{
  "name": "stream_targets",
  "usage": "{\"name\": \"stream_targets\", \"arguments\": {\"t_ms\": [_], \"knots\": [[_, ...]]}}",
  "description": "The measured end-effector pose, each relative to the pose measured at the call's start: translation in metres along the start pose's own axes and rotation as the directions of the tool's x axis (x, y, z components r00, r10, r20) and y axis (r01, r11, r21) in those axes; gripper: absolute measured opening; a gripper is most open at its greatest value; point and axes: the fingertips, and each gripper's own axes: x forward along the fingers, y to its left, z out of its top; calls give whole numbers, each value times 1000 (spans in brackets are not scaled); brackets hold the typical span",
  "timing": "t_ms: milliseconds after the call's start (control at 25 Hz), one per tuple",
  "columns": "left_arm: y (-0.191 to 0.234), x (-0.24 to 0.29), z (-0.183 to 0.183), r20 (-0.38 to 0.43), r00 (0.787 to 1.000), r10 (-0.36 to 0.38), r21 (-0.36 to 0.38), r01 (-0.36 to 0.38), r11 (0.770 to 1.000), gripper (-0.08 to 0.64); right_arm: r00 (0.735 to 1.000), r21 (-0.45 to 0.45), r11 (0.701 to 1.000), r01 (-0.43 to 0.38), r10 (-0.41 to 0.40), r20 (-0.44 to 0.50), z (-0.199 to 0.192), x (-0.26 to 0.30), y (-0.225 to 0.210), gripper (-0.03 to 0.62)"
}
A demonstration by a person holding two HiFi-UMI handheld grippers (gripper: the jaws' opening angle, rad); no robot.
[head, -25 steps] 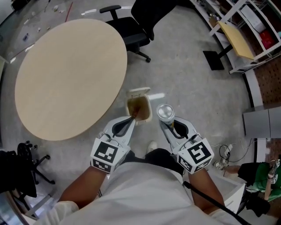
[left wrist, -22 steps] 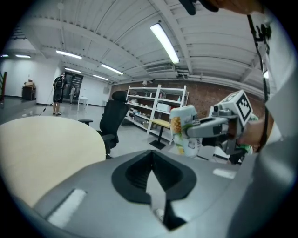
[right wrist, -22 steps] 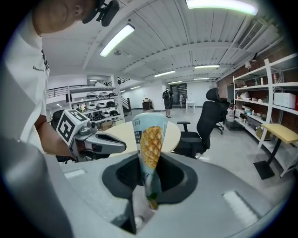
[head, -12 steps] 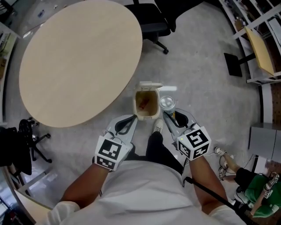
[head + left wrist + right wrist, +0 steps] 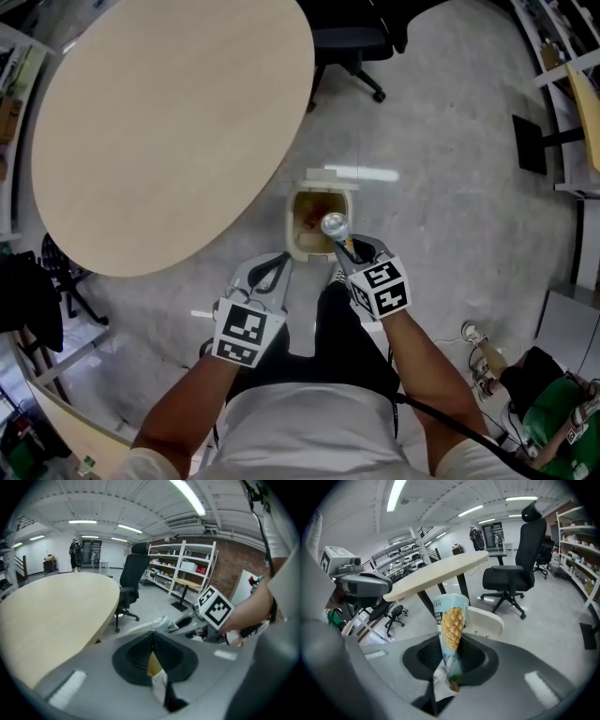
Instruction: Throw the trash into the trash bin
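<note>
A small cream trash bin [image 5: 296,227] stands open on the floor by the round table, its lid [image 5: 485,620] tipped back and some red trash [image 5: 312,217] inside. My right gripper [image 5: 339,242] is shut on a tapered pineapple-print cup [image 5: 452,630] with a silver top [image 5: 334,225], which hangs over the bin's right rim. In the left gripper view the same cup [image 5: 160,622] shows beside the right gripper [image 5: 187,623]. My left gripper [image 5: 279,262] is shut, with nothing seen in it. It sits just short of the bin's near left corner.
The round beige table [image 5: 169,122] overhangs the floor left of the bin. A black office chair [image 5: 361,37] stands behind it. The person's legs and shoe [image 5: 337,277] are right below the bin. A black stand base [image 5: 532,142] and shelving lie far right.
Both grippers have come down toward the floor. The right one carried the cup from beside the bin to over its right rim. The left one drew back from over the bin's opening.
</note>
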Motion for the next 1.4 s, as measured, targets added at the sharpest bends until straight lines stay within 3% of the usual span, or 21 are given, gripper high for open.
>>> {"name": "stream_targets", "arguments": {"t_ms": [280, 560, 760, 1400], "knots": [[3, 59, -36, -82, 996, 40, -53, -44, 998, 8, 990, 30, 999, -20, 24, -136, -57, 87, -32, 75], [5, 96, -84, -165, 986, -3, -57, -7, 998, 8, 964, 74, 997, -30, 49, -260, -100, 158, -36, 77], [18, 112, -96, -180, 984, 0, -21, -4, 1000, 8, 951, 190, 981, 27, 33, -306, -124, 199, -50, 80], [29, 170, -155, -247, 969, -5, -65, -12, 998, 8, 931, 230, 967, 107, -16, -365, -166, 266, -78, 87]]}}
